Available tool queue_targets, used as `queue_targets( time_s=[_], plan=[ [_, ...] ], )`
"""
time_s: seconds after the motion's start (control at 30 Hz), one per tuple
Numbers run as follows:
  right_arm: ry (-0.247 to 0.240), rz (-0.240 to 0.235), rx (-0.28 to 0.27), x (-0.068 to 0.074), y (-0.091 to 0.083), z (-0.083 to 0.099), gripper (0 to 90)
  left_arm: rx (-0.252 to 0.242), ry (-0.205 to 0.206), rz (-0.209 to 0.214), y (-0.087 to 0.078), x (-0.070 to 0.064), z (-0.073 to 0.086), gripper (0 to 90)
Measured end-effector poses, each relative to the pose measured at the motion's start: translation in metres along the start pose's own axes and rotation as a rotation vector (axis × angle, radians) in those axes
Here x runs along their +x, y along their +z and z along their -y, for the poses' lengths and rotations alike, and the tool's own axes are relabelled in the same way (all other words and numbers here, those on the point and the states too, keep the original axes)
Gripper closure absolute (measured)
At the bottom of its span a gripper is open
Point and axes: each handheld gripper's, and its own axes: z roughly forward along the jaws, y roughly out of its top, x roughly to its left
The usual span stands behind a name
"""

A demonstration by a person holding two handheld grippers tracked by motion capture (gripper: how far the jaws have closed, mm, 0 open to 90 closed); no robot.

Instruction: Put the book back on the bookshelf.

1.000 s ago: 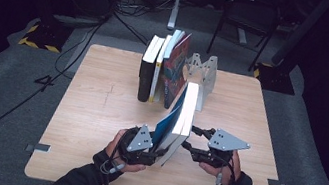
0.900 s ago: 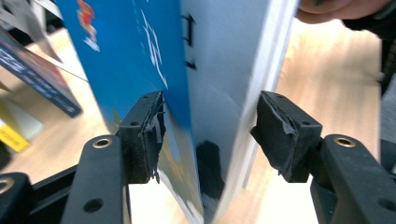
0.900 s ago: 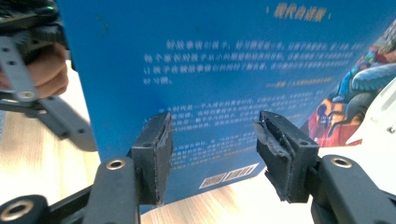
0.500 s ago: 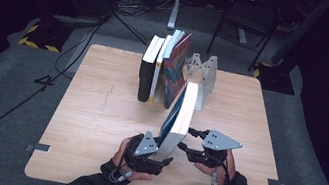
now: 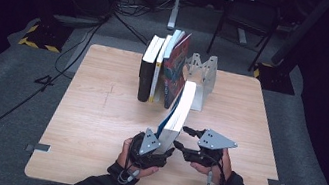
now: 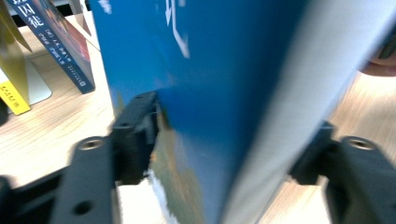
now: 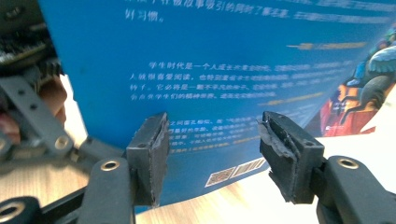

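Left tongs point(image 6: 224, 154) clamped on blue Chinese-print book point(image 7: 210, 70); right tongs point(image 7: 212, 149) agape beside barcode point(image 7: 236, 171).

From above, light falls on the pale table point(image 5: 98, 112) while the floor around it sinks into near black. Close ahead of the left gripper point(image 6: 224, 154) the blue book point(image 6: 219, 70) smears with blur; before the right gripper point(image 7: 212, 154) its print reads sharper.
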Motion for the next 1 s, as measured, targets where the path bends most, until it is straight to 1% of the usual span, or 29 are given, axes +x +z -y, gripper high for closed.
queue_targets(
  time_s=[0.03, 0.1, 0.13, 0.17, 0.2, 0.27, 0.3, 0.37, 0.4, 0.43, 0.47, 0.5, 0.53, 0.57, 0.6, 0.63, 0.67, 0.7, 0.73, 0.77, 0.8, 0.83, 0.9, 0.97, 1.0],
  plan=[
    [0.002, -0.007, -0.001, 0.0, 0.0, 0.0, 42.1, 0.005, 0.013, -0.004, -0.004, 0.002, 0.0, 46.6],
    [0.005, -0.014, 0.0, -0.001, -0.002, 0.002, 42.1, 0.009, 0.032, -0.014, -0.009, 0.008, 0.001, 55.2],
    [0.005, -0.014, 0.002, -0.003, -0.003, 0.003, 42.0, 0.017, 0.045, -0.007, -0.012, 0.014, 0.002, 57.9],
    [0.007, -0.008, 0.002, -0.004, -0.004, 0.004, 42.0, 0.019, 0.04, 0.013, -0.013, 0.018, 0.003, 58.7],
    [0.013, -0.005, 0.003, -0.006, -0.006, 0.005, 41.9, 0.022, 0.045, 0.028, -0.014, 0.022, 0.003, 58.9],
    [0.02, 0.01, 0.007, -0.011, -0.011, 0.008, 41.9, 0.036, 0.071, 0.059, -0.015, 0.027, 0.001, 59.0],
    [0.021, 0.016, 0.009, -0.014, -0.013, 0.009, 41.8, 0.039, 0.076, 0.073, -0.015, 0.03, 0.001, 59.0],
    [0.049, 0.015, 0.007, -0.021, -0.018, 0.014, 41.1, 0.047, 0.086, 0.11, -0.016, 0.037, 0.001, 59.0],
    [0.049, 0.013, 0.011, -0.024, -0.02, 0.016, 40.2, 0.049, 0.086, 0.133, -0.018, 0.043, 0.001, 59.1],
    [0.037, 0.015, 0.022, -0.028, -0.022, 0.019, 39.8, 0.053, 0.082, 0.151, -0.02, 0.046, 0.001, 59.2],
    [0.037, 0.015, 0.022, -0.028, -0.022, 0.019, 39.8, 0.053, 0.082, 0.151, -0.02, 0.046, 0.001, 59.2],
    [0.042, 0.025, 0.027, -0.03, -0.023, 0.021, 39.3, 0.055, 0.084, 0.168, -0.022, 0.05, 0.002, 59.2],
    [0.063, 0.014, 0.019, -0.035, -0.023, 0.023, 39.0, 0.059, 0.083, 0.18, -0.024, 0.052, 0.002, 59.3],
    [0.068, 0.011, 0.019, -0.036, -0.024, 0.024, 38.8, 0.065, 0.089, 0.203, -0.026, 0.055, 0.003, 59.3],
    [0.067, 0.008, 0.017, -0.037, -0.024, 0.024, 37.7, 0.066, 0.095, 0.216, -0.028, 0.057, 0.004, 59.2],
    [0.067, -0.007, 0.007, -0.037, -0.024, 0.024, 37.3, 0.067, 0.1, 0.229, -0.03, 0.058, 0.004, 59.2],
    [0.066, -0.018, -0.002, -0.037, -0.024, 0.024, 37.3, 0.074, 0.109, 0.251, -0.034, 0.06, 0.006, 59.1],
    [0.054, -0.027, -0.003, -0.036, -0.024, 0.022, 36.4, 0.077, 0.116, 0.262, -0.036, 0.061, 0.007, 58.9],
    [0.048, -0.046, -0.01, -0.035, -0.024, 0.022, 35.9, 0.081, 0.122, 0.27, -0.039, 0.062, 0.008, 58.8],
    [0.044, -0.056, -0.015, -0.034, -0.023, 0.021, 35.9, 0.087, 0.125, 0.288, -0.042, 0.064, 0.009, 58.6],
    [0.035, -0.067, -0.013, -0.032, -0.023, 0.02, 35.9, 0.091, 0.118, 0.297, -0.044, 0.065, 0.01, 58.3],
    [0.03, -0.083, -0.013, -0.031, -0.022, 0.019, 35.9, 0.094, 0.123, 0.3, -0.046, 0.066, 0.011, 58.1],
    [0.006, -0.094, -0.008, -0.027, -0.018, 0.016, 35.9, 0.104, 0.149, 0.302, -0.05, 0.07, 0.012, 57.8],
    [0.001, -0.111, -0.007, -0.025, -0.014, 0.014, 34.3, 0.106, 0.149, 0.297, -0.051, 0.07, 0.012, 57.0],
    [-0.009, -0.107, 0.001, -0.025, -0.011, 0.012, 33.8, 0.104, 0.159, 0.287, -0.051, 0.071, 0.012, 56.4]
  ],
)
